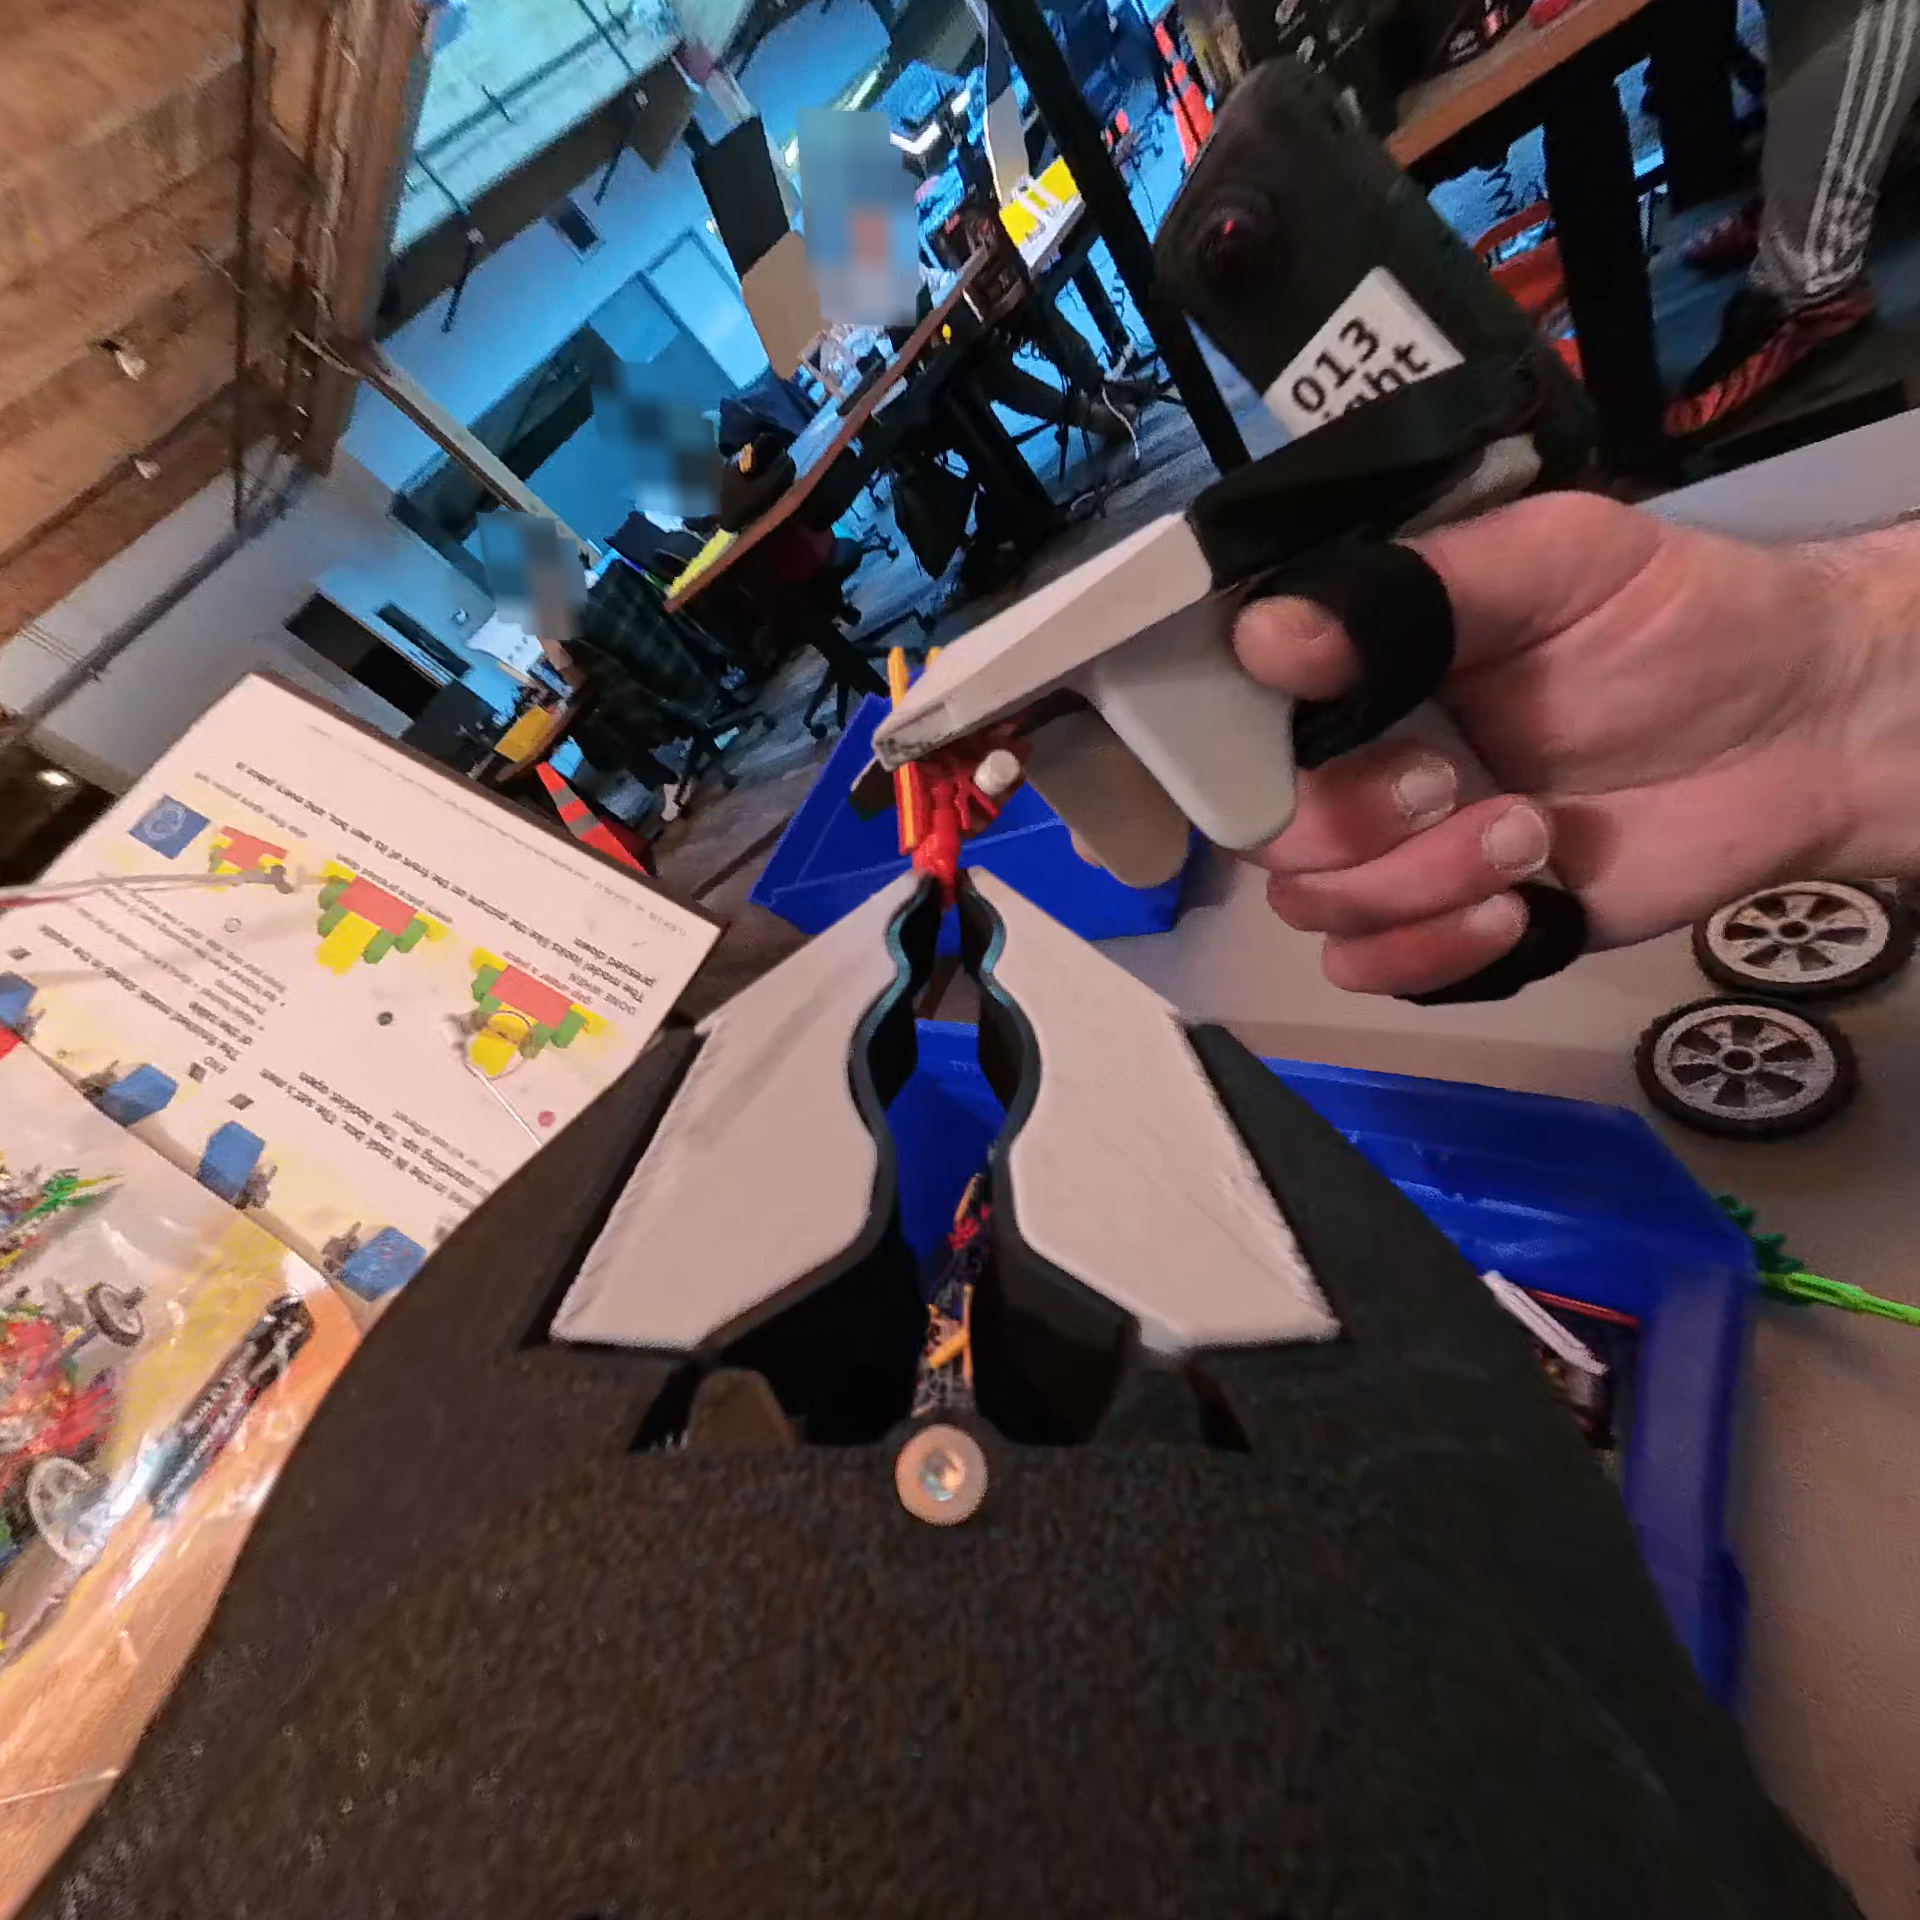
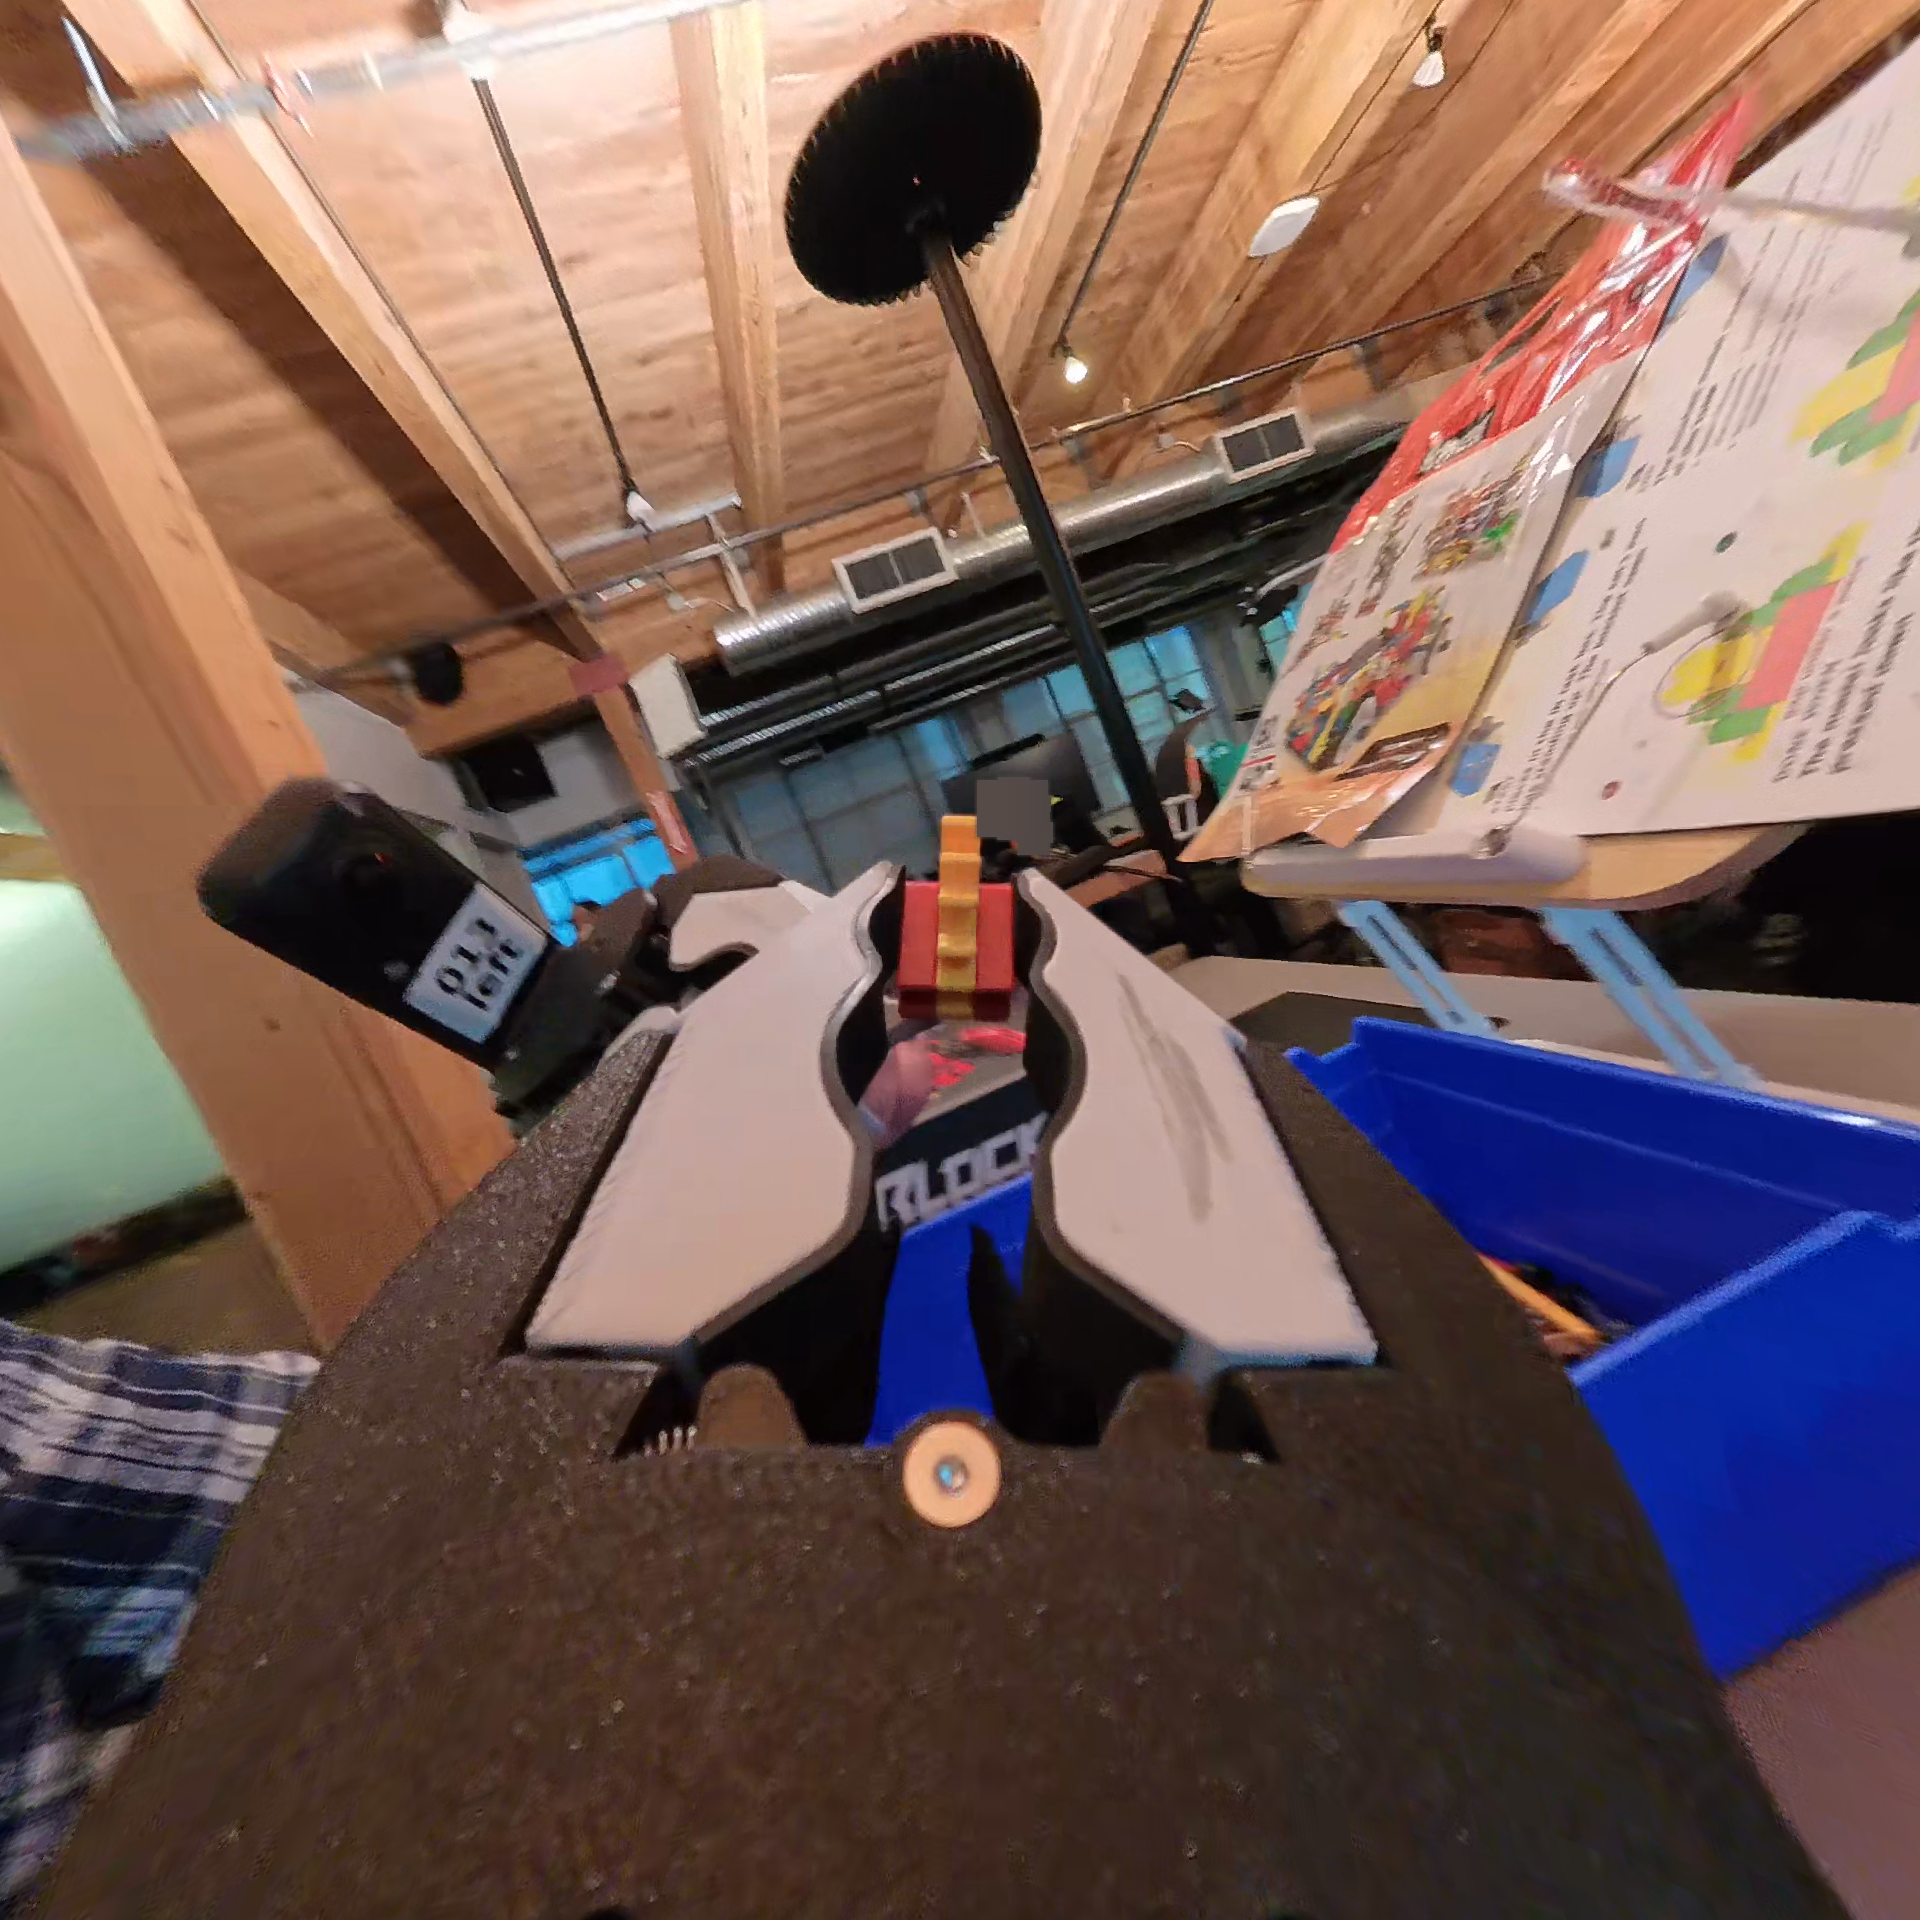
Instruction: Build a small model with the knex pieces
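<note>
A small red and yellow block assembly [image 1: 940,831] hangs in the air between both grippers. My left gripper [image 1: 940,894] is shut on its lower red end. My right gripper [image 1: 930,764], held by a hand [image 1: 1558,748], comes in from the upper right and grips the same assembly from above. In the right wrist view my right gripper [image 2: 958,883] is shut on the red block [image 2: 920,935], with a yellow stepped piece [image 2: 956,852] running up its middle. The left gripper's body [image 2: 436,935] shows at the left there, with one finger [image 2: 727,930] reaching toward the block.
A blue bin [image 1: 1558,1174] of loose pieces sits below the grippers, and it also shows in the right wrist view [image 2: 1662,1195]. A second blue bin [image 1: 831,862] is behind. An instruction sheet [image 1: 364,935] and a toy bag [image 1: 104,1351] lean on a stand. Two wheels [image 1: 1797,940] and a green piece [image 1: 1808,1294] lie on the table. The grippers are tip to tip, or close to it.
</note>
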Available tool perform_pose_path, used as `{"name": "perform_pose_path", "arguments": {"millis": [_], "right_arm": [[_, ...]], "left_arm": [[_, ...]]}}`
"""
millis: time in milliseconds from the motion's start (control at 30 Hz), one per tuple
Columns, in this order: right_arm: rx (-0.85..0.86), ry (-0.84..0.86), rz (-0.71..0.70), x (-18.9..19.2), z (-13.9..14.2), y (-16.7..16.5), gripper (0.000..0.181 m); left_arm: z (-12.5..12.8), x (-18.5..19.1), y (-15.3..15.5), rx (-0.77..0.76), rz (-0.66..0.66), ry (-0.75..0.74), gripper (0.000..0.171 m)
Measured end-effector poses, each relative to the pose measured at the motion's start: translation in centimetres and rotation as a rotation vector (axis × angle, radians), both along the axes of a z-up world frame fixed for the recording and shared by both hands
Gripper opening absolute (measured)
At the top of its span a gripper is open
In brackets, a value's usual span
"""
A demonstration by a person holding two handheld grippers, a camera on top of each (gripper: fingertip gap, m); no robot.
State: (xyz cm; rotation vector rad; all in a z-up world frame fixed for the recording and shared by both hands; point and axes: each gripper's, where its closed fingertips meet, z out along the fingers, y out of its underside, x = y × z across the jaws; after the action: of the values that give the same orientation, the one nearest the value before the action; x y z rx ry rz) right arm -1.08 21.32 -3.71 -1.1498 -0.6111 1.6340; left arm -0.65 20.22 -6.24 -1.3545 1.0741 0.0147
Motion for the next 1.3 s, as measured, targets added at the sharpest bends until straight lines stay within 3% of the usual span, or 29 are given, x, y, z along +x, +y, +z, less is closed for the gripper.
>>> {"name": "perform_pose_path", "arguments": {"millis": [100,267,567,733,833,1000,1300], "right_arm": [[0.09,-0.056,-0.084,0.1,0.0,0.0,0.018],[0.202,-0.089,-0.139,0.3,0.5,-0.5,0.018],[0.342,-0.128,-0.204,0.5,1.0,-1.4,0.017],[0.402,-0.168,-0.253,0.3,1.0,-1.6,0.019],[0.427,-0.191,-0.279,0.2,0.9,-1.5,0.019],[0.516,-0.238,-0.329,-0.1,0.8,-1.9,0.02],[0.627,-0.333,-0.426,-0.5,0.3,-1.8,0.021]], "left_arm": [[-0.1,0.2,0.0,-0.084,-0.018,-0.086,0.0],[0.7,0.6,-1.0,-0.36,-0.216,-0.389,0.0],[1.4,1.1,-2.3,-0.603,-0.445,-0.627,0.0],[1.2,0.9,-2.2,-0.669,-0.488,-0.688,0.002],[1.3,1.0,-2.5,-0.707,-0.533,-0.709,0.017],[1.1,0.6,-2.0,-0.712,-0.507,-0.73,0.005],[0.8,0.4,-1.8,-0.72,-0.488,-0.717,0.002]]}}
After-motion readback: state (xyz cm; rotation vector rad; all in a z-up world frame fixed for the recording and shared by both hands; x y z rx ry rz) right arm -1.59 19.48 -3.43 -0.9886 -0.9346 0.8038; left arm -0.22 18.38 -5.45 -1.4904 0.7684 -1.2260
